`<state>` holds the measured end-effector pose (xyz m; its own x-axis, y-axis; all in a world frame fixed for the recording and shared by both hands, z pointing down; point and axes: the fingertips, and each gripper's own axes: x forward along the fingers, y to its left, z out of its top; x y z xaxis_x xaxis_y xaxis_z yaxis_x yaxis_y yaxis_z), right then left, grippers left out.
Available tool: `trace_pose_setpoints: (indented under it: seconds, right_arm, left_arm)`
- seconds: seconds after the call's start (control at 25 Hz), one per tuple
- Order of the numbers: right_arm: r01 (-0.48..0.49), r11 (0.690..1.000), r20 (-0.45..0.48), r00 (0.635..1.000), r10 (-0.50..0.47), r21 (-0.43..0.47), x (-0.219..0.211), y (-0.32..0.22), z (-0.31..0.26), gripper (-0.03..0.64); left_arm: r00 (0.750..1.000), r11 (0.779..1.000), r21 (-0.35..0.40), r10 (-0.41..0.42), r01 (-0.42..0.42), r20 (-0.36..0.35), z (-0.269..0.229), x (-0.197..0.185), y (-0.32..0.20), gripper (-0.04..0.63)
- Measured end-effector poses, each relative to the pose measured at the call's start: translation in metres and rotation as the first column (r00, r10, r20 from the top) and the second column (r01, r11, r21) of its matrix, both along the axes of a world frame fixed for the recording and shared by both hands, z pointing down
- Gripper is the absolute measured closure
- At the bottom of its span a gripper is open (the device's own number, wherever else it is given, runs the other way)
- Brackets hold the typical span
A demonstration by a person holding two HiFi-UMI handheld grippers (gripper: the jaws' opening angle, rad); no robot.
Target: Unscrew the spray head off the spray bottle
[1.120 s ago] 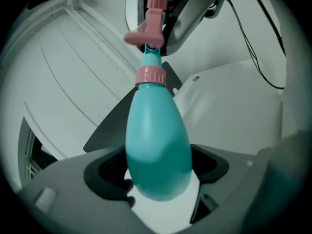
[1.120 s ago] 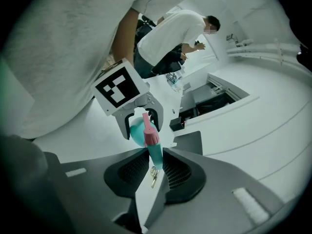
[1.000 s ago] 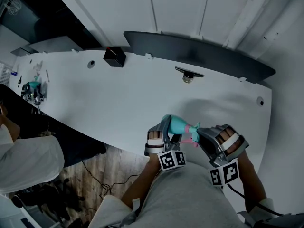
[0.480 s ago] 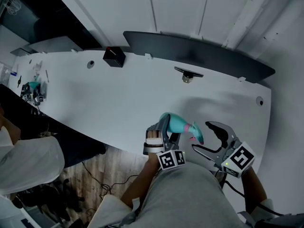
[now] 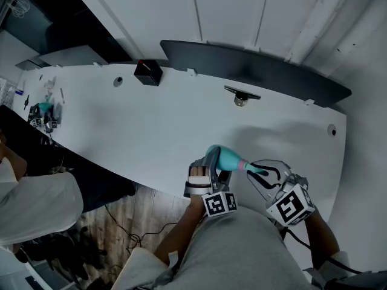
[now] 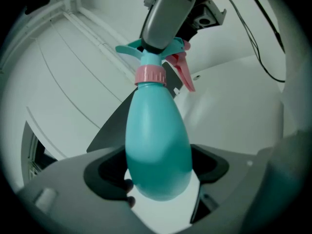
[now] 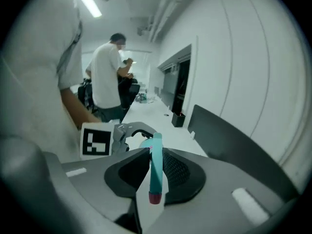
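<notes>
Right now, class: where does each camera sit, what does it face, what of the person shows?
Head view: on the head, facing steeply down at the table; left gripper, right gripper and forearms show.
Left gripper view: rides the left gripper, looking along jaws clamping the spray bottle; the right gripper above.
Right gripper view: rides the right gripper; its jaws, just closing, pinch the spray head; left gripper beyond.
Shared: all show the spray head.

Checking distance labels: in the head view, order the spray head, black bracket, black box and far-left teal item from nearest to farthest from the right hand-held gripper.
1. Spray head: in the right hand-held gripper's jaws, which have just closed on it.
2. Black bracket: mid-table, ahead.
3. Black box: table's far edge, left.
4. Teal item: table's far-left end.
</notes>
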<state>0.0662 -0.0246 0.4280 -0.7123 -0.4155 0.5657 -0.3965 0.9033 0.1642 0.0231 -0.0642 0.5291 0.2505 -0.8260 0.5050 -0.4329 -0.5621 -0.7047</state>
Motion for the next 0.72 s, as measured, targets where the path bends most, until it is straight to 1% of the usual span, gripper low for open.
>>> trace_pose_setpoints:
  seconds: [0.04,0.08,0.12,0.16,0.2,0.24,0.28,0.32,0.4,0.48,0.56,0.72]
  right_arm:
    - [0.058,0.996,-0.063,0.997,-0.054,0.066,-0.001,0.003,0.001,0.534]
    - [0.117,0.985,-0.13,0.986,-0.101,0.124,-0.002,0.006,0.001,0.534]
    - [0.18,0.968,-0.201,0.969,-0.143,0.177,-0.002,0.009,0.002,0.534]
    - [0.247,0.941,-0.278,0.944,-0.18,0.229,-0.002,0.012,0.004,0.534]
    - [0.321,0.905,-0.357,0.91,-0.212,0.28,-0.002,0.016,0.005,0.534]
    - [0.392,0.862,-0.432,0.871,-0.235,0.322,-0.002,0.019,0.007,0.532]
    - [0.452,0.82,-0.493,0.834,-0.247,0.352,-0.001,0.021,0.009,0.532]
    - [0.493,0.786,-0.535,0.806,-0.252,0.372,-0.001,0.023,0.01,0.532]
    - [0.538,0.744,-0.576,0.777,-0.255,0.396,0.001,0.024,0.011,0.532]
    - [0.567,0.715,-0.603,0.756,-0.255,0.409,0.003,0.024,0.01,0.532]
    - [0.594,0.689,-0.625,0.736,-0.26,0.414,0.004,0.026,0.01,0.532]
    - [0.632,0.649,-0.666,0.703,-0.25,0.424,0.007,0.026,0.01,0.534]
  left_arm:
    - [1.0,1.0,-0.005,0.007,-0.007,-0.003,0.001,0.001,0.001,0.204]
    - [1.0,1.0,-0.01,0.015,-0.015,-0.007,0.002,0.003,0.002,0.204]
    - [1.0,1.0,-0.016,0.023,-0.023,-0.01,0.003,0.004,0.004,0.204]
    - [0.999,0.999,-0.022,0.03,-0.03,-0.013,0.004,0.006,0.005,0.204]
    - [0.999,0.999,-0.026,0.036,-0.037,-0.015,0.005,0.007,0.006,0.204]
    - [0.999,0.999,-0.03,0.041,-0.042,-0.018,0.006,0.009,0.007,0.204]
    - [0.999,0.998,-0.033,0.045,-0.045,-0.024,0.007,0.01,0.007,0.204]
    - [0.998,0.998,-0.035,0.047,-0.048,-0.033,0.008,0.011,0.008,0.204]
    - [0.997,0.998,-0.039,0.055,-0.057,-0.051,0.007,0.013,0.009,0.204]
    - [0.996,0.997,-0.042,0.067,-0.07,-0.06,0.006,0.015,0.01,0.204]
    - [0.994,0.995,-0.049,0.08,-0.084,-0.069,0.006,0.017,0.011,0.204]
    - [0.989,0.992,-0.087,0.083,-0.094,-0.119,0.008,0.019,0.013,0.204]
